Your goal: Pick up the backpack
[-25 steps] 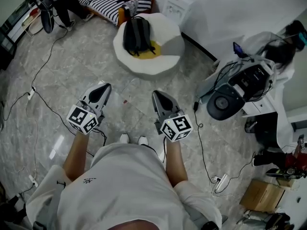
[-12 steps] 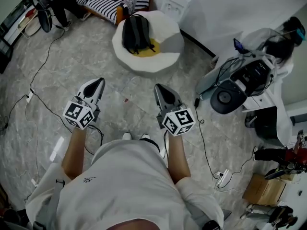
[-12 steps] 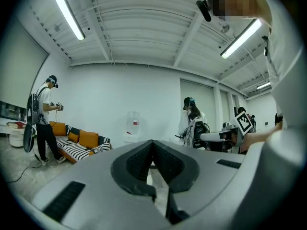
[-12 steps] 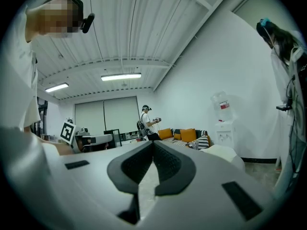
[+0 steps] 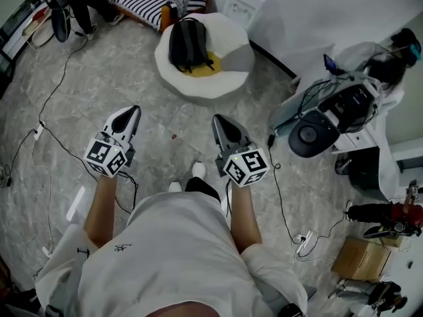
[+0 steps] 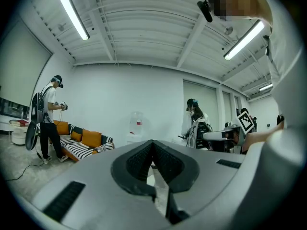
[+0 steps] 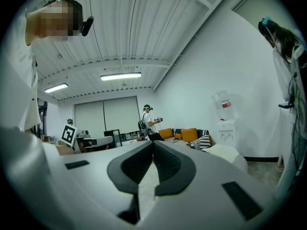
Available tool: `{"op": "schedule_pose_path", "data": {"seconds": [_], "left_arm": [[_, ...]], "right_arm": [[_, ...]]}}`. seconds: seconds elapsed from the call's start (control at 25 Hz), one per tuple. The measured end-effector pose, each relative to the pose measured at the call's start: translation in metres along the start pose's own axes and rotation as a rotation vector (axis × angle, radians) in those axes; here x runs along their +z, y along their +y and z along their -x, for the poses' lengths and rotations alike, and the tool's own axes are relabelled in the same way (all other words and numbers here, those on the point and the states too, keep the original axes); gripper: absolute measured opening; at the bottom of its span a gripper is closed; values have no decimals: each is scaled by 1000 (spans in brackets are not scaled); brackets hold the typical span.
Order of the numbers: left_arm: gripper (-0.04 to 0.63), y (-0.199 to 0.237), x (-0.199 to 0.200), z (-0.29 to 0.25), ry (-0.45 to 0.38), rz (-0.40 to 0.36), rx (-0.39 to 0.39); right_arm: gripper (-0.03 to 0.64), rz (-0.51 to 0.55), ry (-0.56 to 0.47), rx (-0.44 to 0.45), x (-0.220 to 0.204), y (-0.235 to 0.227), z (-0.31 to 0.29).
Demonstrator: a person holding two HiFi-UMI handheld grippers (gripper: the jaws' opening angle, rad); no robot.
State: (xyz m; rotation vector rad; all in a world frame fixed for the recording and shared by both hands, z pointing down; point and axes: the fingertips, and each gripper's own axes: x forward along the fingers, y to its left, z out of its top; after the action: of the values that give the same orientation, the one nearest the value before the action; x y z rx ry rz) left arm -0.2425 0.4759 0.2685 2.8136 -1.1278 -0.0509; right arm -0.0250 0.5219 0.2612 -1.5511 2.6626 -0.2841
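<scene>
Fingers: left gripper and right gripper both pressed together, nothing between them | Target: backpack on white cushion, 12 o'clock, well apart | Risk: closed fingers would likely topple the pack on the soft cushion unless opened first; cable at 9 o'clock could snag a foot | Room: marbled floor, striped sofa at 11 o'clock

Black backpack, white beanbag, striped orange sofa, grey floor
</scene>
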Motion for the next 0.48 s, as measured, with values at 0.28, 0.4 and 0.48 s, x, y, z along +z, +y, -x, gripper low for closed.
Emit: {"op": "schedule_pose_path", "data": {"seconds": [0.28,0.4,0.48], "left_arm": [[2,-2,-6,-10,8,6,-12],[2,0,-8,-17,12,-1,-9],[2,3,-9,-22,11,-7,-5]], "right_arm": [[8,-15,6,6,-7,-9,-7],[8,-21,6,13,-9,-18,-13],[8,-20,7,19,-10,-23,-19]]}}
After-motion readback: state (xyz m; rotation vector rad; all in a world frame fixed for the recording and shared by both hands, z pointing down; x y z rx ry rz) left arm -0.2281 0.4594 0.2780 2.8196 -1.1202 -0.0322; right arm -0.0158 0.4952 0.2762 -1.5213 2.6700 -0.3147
